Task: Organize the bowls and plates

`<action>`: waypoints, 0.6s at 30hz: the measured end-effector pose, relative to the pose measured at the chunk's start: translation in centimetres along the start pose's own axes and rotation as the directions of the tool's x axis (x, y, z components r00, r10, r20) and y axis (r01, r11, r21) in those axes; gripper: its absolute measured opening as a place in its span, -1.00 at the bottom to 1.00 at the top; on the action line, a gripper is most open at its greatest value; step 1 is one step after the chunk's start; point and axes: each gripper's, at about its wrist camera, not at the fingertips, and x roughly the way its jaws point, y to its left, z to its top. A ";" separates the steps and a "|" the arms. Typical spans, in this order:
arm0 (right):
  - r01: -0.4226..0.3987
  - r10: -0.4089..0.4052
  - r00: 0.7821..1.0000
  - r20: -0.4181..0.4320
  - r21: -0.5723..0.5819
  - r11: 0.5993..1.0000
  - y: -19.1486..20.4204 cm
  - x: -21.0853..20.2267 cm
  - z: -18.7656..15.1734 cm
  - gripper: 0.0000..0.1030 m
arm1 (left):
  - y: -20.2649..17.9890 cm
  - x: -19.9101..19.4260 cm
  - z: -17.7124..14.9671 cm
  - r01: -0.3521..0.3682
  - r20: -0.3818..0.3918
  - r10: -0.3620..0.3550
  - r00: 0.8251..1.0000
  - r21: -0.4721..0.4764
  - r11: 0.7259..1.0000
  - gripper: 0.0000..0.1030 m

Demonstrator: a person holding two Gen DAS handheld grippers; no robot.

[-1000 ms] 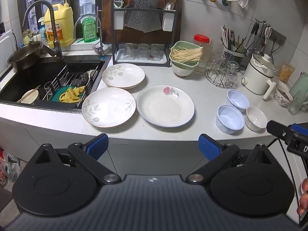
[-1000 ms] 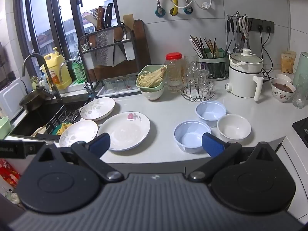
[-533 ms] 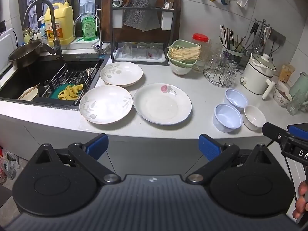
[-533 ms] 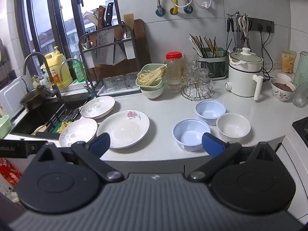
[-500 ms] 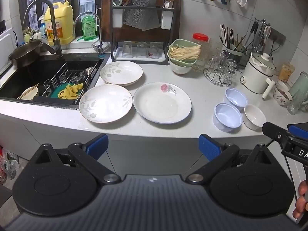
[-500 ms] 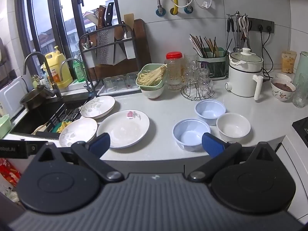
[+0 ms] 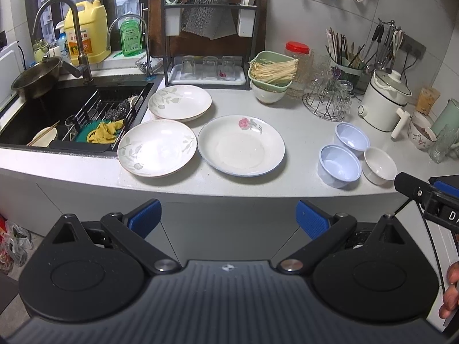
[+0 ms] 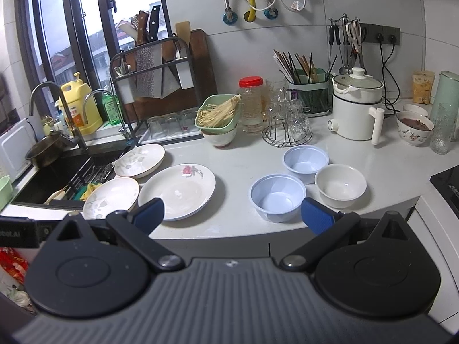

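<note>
White stone counter point(image 7: 289, 146) fills my left wrist view, and my left gripper point(image 7: 226, 218) hangs in front of its edge with the blue pads spread wide and nothing between them. Three plates lie flat there: a leaf-patterned plate point(image 7: 157, 147) nearest the edge beside the sink point(image 7: 43, 109), a second leaf-patterned plate point(image 7: 180, 102) behind it (their rims look to overlap or touch, I cannot tell which), and a larger rose plate point(image 7: 241, 145) just to the right. Further right sits a cluster of three bowls: a pale blue bowl point(image 7: 339, 165) at the front, another blue bowl point(image 7: 352, 140) behind it, and a white bowl point(image 7: 379, 165) beside them, all upright and close together. At the far right edge part of my right gripper shows. From my right wrist view, my right gripper point(image 8: 232, 215) also stands off the counter edge, its pads held wide apart and empty. Here the front blue bowl point(image 8: 277, 197) lies almost straight ahead between the pads, the rear blue bowl point(image 8: 305, 159) behind it, and the white bowl point(image 8: 340, 185) to its right. The rose plate point(image 8: 177, 190) lies left of the bowls, with the two leaf plates, near point(image 8: 112, 197) and far point(image 8: 140, 160), beyond it by the sink point(image 8: 57, 177).
</note>
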 end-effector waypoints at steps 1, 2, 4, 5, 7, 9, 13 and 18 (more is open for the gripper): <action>-0.001 0.001 1.000 -0.003 0.000 1.000 0.0 0.1 0.0 1.00 | 0.1 0.1 0.0 -0.001 -0.003 0.001 1.000 -0.001 1.000 0.97; 0.001 -0.001 1.000 -0.007 0.000 1.000 0.0 0.2 -0.1 1.00 | 0.1 0.2 -0.1 -0.001 -0.006 0.001 1.000 0.000 1.000 0.97; 0.003 -0.003 1.000 -0.014 0.002 1.000 0.0 0.3 -0.3 1.00 | 0.0 0.3 0.0 -0.001 -0.008 0.001 1.000 0.002 1.000 0.97; 0.003 -0.003 1.000 -0.018 0.005 1.000 0.0 0.4 -0.3 1.00 | 0.0 0.4 0.0 -0.001 -0.009 0.001 1.000 0.003 1.000 0.97; 0.006 -0.006 1.000 -0.023 0.007 1.000 0.0 0.5 -0.5 1.00 | 0.0 0.4 0.0 0.001 -0.010 -0.001 1.000 0.003 1.000 0.97; 0.010 -0.010 1.000 -0.029 0.005 1.000 0.0 0.7 -0.6 1.00 | 0.0 0.5 0.0 0.001 -0.010 -0.001 1.000 0.003 1.000 0.97; 0.010 -0.010 0.999 -0.033 0.001 1.000 0.1 0.8 -0.7 1.00 | 0.1 0.7 0.2 -0.001 -0.015 0.001 1.000 0.004 1.000 0.97; 0.007 -0.008 0.999 -0.034 -0.005 1.000 0.2 1.0 -0.7 1.00 | 0.0 0.7 0.5 -0.031 0.005 0.031 1.000 0.028 0.999 0.97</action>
